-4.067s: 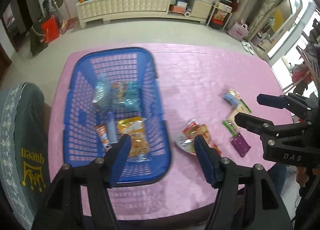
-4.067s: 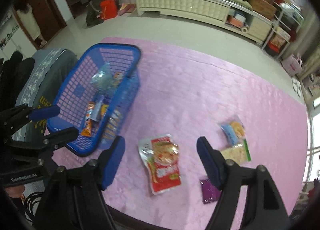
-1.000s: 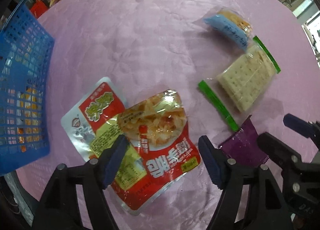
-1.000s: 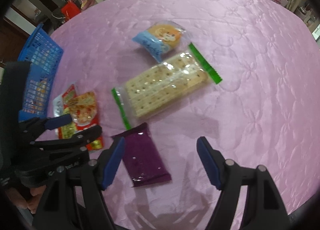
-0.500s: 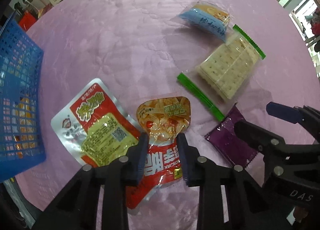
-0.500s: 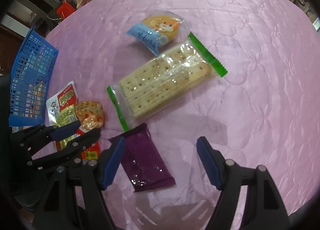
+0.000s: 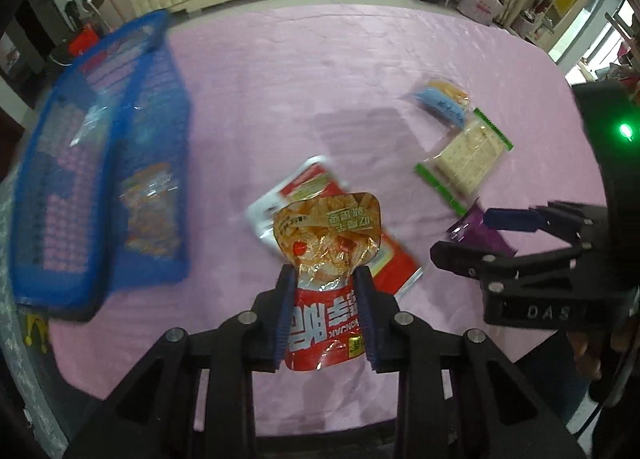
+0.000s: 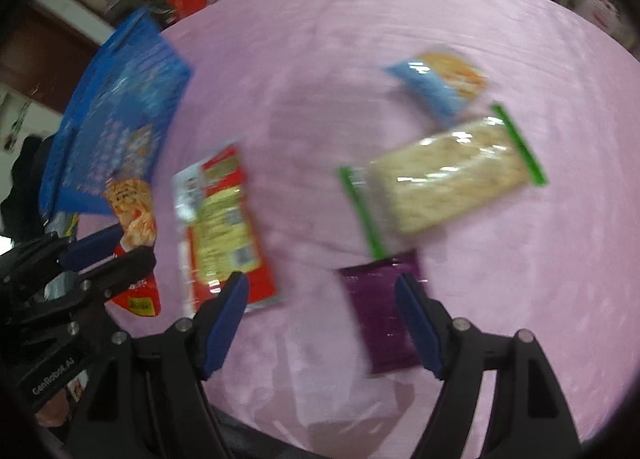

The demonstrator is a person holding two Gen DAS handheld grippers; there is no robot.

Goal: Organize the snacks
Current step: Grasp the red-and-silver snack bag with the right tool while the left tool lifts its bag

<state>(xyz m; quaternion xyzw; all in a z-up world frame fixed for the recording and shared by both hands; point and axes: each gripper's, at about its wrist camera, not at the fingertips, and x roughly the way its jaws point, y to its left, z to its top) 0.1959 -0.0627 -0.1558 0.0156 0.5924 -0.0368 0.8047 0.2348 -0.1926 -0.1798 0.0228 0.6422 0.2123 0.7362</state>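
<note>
the left gripper (image 7: 325, 313) is clenched on the red foil konjac snack pouch (image 7: 327, 255), lifted off the pink-clothed bench (image 7: 320, 79). the pouch looks light, soft and slick; gripped across its crinkled middle, it may sag or slip. just beneath lies a flat red-and-white sachet (image 7: 304, 183). the right gripper (image 8: 322, 319) hangs released near the small purple packet (image 8: 384, 315). beyond are the green-edged cracker pack (image 8: 444, 175) and a blue biscuit packet (image 8: 440, 87). the blue plastic basket (image 7: 80, 283), left, looks reachable, nothing between.

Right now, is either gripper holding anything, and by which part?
The left gripper pinches the red konjac snack pouch across its middle; the right gripper is open, holding nothing.
</note>
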